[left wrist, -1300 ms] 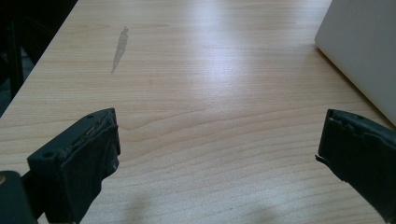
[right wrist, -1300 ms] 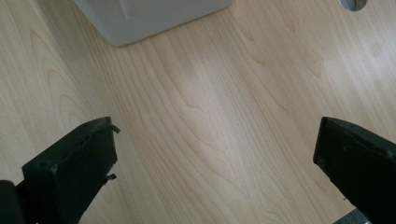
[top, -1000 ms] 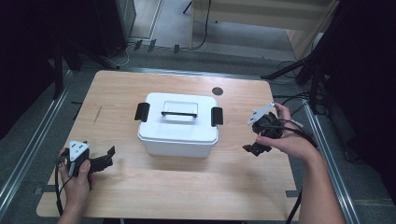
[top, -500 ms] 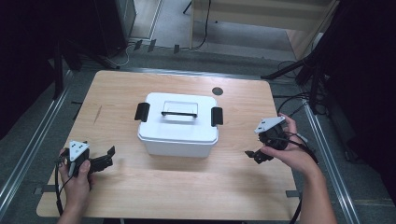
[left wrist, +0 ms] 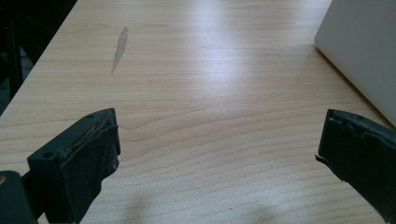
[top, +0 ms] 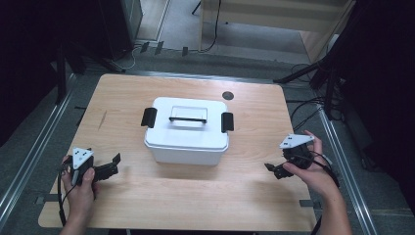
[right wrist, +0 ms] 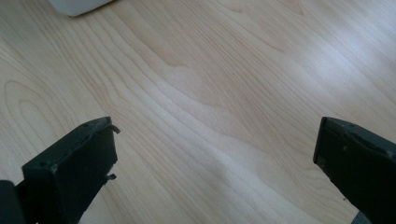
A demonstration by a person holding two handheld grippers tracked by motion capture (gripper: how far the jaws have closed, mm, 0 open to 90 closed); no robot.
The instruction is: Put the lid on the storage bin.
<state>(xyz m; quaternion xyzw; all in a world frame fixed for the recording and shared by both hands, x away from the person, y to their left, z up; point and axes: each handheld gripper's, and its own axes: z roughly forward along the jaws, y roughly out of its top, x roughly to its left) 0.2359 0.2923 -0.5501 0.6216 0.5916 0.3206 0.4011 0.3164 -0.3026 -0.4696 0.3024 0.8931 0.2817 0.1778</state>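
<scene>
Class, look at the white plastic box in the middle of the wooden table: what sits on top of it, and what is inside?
The white plastic box carries a closed lid with a handle and black side clips. The lid hides the contents.

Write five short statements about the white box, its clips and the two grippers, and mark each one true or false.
1. The lid is on the white storage box. True.
2. The left gripper is shut on the box's black carry handle. False: its jaws are wide open over bare wood, beside the box's wall.
3. A black side clip sits at each end of the lid. True; the other one is at the right end.
4. The right gripper rests on top of the box. False: it is held above the wooden table, to the right of the box, open.
5. A small dark round spot marks the table beyond the box. True.
</scene>
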